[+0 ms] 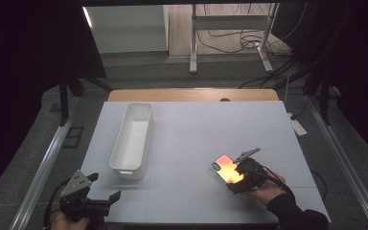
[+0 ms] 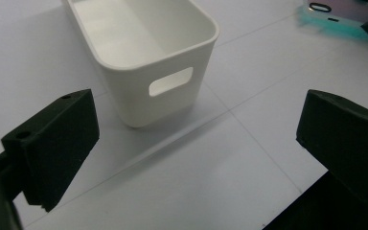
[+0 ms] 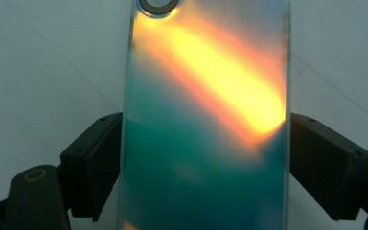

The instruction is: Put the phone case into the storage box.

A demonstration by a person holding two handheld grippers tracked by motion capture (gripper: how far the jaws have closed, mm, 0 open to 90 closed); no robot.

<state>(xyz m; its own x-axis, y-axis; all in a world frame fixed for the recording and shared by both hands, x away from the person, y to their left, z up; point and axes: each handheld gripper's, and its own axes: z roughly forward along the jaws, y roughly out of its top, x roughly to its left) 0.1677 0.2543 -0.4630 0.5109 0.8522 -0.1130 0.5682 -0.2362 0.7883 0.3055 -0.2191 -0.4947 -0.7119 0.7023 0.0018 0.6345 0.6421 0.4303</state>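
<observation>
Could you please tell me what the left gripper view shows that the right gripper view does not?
The left gripper view has the white bin with its handle slot, and the left gripper with its jaws wide apart over bare table. The right gripper view has the right gripper, its jaws against the long edges of the iridescent phone case. Both show that case and the pale grey table.

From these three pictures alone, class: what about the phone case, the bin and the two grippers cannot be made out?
- Phone case, right gripper view: near end cut off by the bottom edge.
- Phone case, high view: near end hidden behind the right gripper.
- White bin, left gripper view: far end cut off by the top edge.
- Left gripper, high view: hand cut off by the bottom edge.
</observation>
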